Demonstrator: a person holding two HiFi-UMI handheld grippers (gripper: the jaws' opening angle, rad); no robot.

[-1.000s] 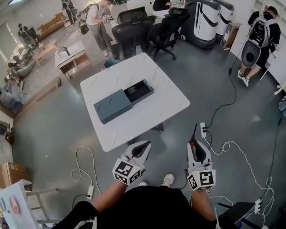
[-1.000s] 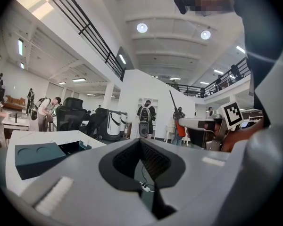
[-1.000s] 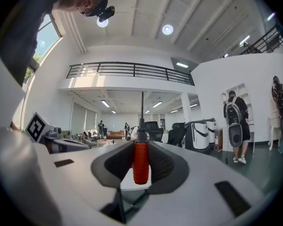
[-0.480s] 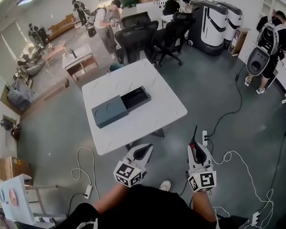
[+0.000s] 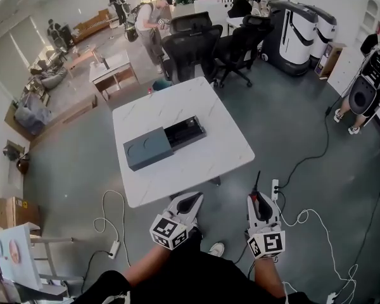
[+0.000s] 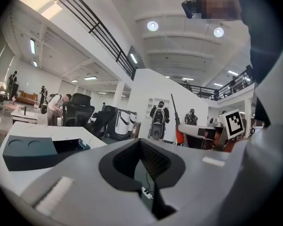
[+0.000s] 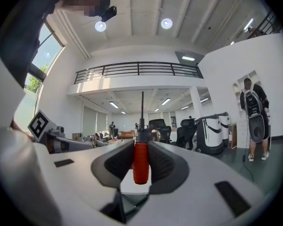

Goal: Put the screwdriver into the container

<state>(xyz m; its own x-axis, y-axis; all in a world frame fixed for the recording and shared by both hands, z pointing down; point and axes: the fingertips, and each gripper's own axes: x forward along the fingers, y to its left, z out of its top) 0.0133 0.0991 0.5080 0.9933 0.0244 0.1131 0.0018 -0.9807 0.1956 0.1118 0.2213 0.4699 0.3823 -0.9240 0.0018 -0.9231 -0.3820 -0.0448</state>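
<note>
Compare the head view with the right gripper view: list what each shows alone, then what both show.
Head view only: the grey container, partly open, and the power strip on the floor.
Right gripper view only: the balcony railing and the ceiling lights.
Both: the screwdriver, its red handle clamped in the jaws of the right gripper, and the black office chairs.

Red-handled screwdriver (image 7: 141, 163), slate-blue container (image 5: 149, 149), white marbled table (image 5: 223, 135), grey floor (image 5: 69, 170), black office chairs (image 5: 190, 43)
</note>
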